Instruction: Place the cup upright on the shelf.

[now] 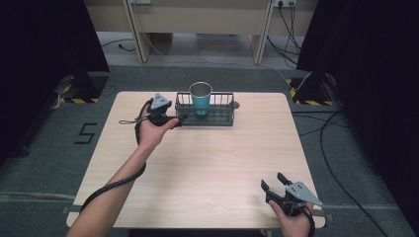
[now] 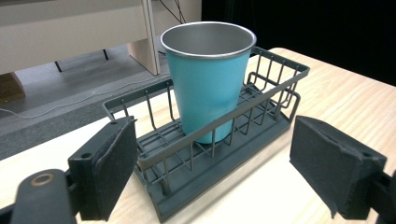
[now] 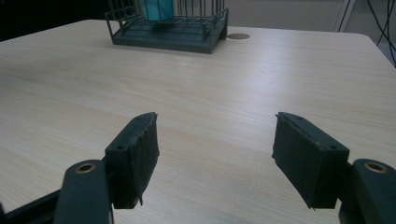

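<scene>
The desk (image 1: pixel 207 163) is a light wood-grain top with rounded corners. 1 dark wire basket (image 1: pixel 205 109) stands directly on it, near the middle of the far edge and running along that edge. Just beside the basket's right end, a small round dark spot (image 1: pixel 235 104) sits in the surface. The rest of the top is bare wood.

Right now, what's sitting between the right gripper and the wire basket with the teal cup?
Nothing: in the right gripper view, bare wooden table runs from the open right gripper to the wire basket holding the teal cup.
</scene>
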`<state>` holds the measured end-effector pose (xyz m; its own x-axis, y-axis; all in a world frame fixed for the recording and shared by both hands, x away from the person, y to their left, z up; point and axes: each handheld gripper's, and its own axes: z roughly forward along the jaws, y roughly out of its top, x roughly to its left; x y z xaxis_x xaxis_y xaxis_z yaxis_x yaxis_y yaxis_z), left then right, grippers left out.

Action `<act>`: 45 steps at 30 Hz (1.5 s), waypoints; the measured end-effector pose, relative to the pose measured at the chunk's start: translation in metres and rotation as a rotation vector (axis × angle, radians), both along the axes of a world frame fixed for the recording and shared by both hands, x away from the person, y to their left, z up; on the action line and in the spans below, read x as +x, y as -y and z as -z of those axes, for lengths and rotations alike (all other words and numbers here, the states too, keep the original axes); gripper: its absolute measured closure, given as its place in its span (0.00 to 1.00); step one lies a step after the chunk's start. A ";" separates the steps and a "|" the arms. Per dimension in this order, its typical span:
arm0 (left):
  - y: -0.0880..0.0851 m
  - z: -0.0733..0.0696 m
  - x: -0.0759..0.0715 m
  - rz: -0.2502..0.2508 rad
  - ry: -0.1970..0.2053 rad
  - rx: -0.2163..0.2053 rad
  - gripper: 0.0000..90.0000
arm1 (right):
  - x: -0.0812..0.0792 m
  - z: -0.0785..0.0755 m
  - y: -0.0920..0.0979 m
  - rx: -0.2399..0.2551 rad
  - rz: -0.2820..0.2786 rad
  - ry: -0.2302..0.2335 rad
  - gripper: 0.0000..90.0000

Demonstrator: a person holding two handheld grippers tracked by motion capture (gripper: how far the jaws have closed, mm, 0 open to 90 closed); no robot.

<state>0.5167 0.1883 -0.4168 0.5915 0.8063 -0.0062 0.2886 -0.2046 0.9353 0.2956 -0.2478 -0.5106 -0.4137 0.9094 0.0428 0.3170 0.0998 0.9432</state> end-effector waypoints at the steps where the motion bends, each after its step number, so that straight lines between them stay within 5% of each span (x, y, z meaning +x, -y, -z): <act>1: -0.001 0.000 -0.002 0.001 -0.001 0.004 0.16 | 0.000 0.000 0.000 0.000 0.000 0.000 0.35; 45: -0.060 0.027 -0.095 0.010 -0.016 -0.036 0.16 | 0.000 0.000 -0.001 -0.013 0.007 0.001 0.36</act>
